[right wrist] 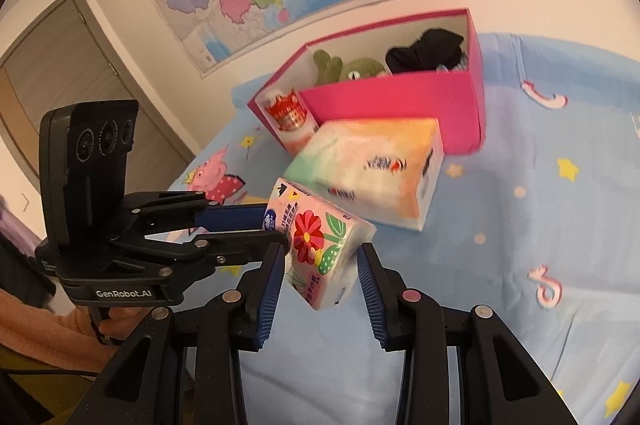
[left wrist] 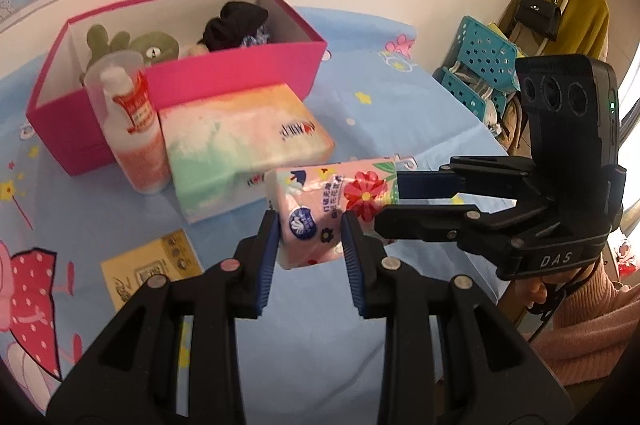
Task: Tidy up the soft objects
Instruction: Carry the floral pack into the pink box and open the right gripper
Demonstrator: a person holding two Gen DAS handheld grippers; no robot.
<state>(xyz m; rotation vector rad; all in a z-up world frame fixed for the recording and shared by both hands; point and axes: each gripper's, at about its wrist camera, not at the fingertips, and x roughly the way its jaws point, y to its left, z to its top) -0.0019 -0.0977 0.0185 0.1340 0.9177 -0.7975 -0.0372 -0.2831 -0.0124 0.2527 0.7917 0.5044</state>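
A small pink flowered tissue pack (left wrist: 328,209) is held up above the blue bedsheet, between both grippers. My left gripper (left wrist: 310,225) has its fingers against the pack's two sides. My right gripper (right wrist: 322,255) comes from the other side and its jaws stand a little wider than the pack (right wrist: 320,245), with a gap on the right. A larger pastel tissue pack (left wrist: 244,149) lies behind it. A pink box (left wrist: 240,77) at the back holds a green plush toy (left wrist: 152,45) and a black cloth (left wrist: 236,25).
A white bottle with a red label (left wrist: 134,129) stands between the pink box and the pastel pack. A yellow card (left wrist: 152,269) lies on the sheet at front left. A teal basket (left wrist: 480,65) stands off the bed's right edge.
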